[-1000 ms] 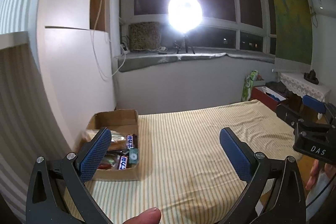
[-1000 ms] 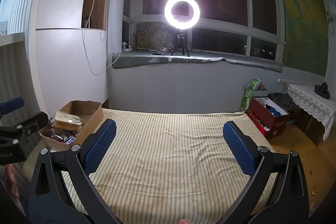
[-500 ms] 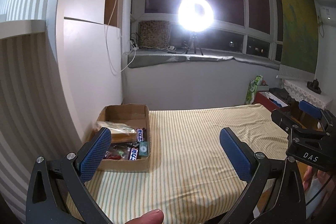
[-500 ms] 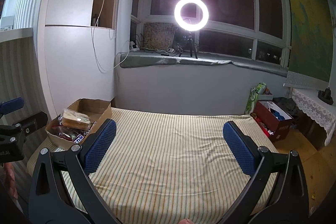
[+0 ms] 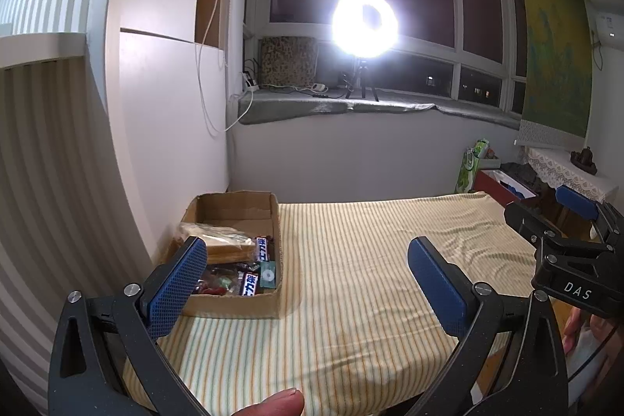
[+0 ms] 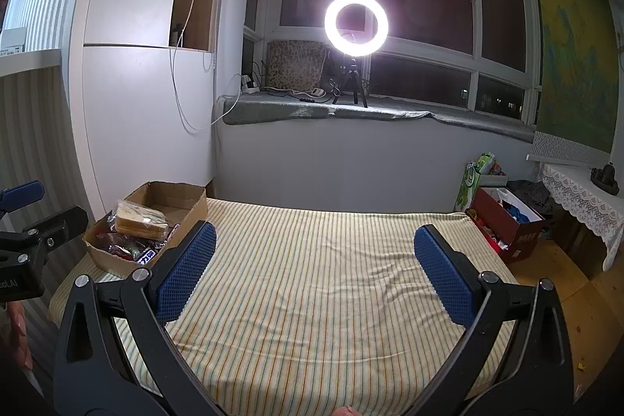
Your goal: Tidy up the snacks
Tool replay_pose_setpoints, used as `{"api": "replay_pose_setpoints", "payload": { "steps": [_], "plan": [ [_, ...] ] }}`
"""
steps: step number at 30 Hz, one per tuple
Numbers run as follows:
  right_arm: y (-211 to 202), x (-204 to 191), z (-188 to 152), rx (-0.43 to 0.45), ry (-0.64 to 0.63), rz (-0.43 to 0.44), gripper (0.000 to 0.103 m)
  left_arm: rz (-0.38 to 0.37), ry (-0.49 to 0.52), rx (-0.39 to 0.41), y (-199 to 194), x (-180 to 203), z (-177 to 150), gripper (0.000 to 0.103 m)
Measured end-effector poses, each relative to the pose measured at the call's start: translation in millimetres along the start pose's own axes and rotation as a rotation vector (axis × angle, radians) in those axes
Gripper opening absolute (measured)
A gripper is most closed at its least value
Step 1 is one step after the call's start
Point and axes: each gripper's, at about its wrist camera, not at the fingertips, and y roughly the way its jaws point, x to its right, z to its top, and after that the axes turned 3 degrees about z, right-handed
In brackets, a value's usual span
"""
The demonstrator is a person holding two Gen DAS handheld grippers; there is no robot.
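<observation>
Shifted rightward since earlier: cardboard box (image 5: 234,256) of snacks (image 5: 249,262), now nearer centre. Left gripper (image 5: 308,279) and right gripper (image 6: 314,269) held level above striped bed (image 6: 312,279), spread wide, grasping nothing.

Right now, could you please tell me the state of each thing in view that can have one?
Left tool: open, empty.
Right tool: open, empty.
Cardboard box: open-topped, holding snacks, on the bed's left edge.
Bagged bread: lying on top of the snacks.
Ring light: on.
Striped bedspread: bare beside the box.
</observation>
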Motion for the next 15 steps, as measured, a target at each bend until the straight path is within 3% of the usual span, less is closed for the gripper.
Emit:
{"api": "replay_pose_setpoints", "payload": {
  "steps": [15],
  "plan": [
    [-0.1,-0.1,-0.1,0.0,0.0,-0.002,0.103,0.0,-0.005,0.0,-2.0,1.1,0.7,0.102]
  ]
}}
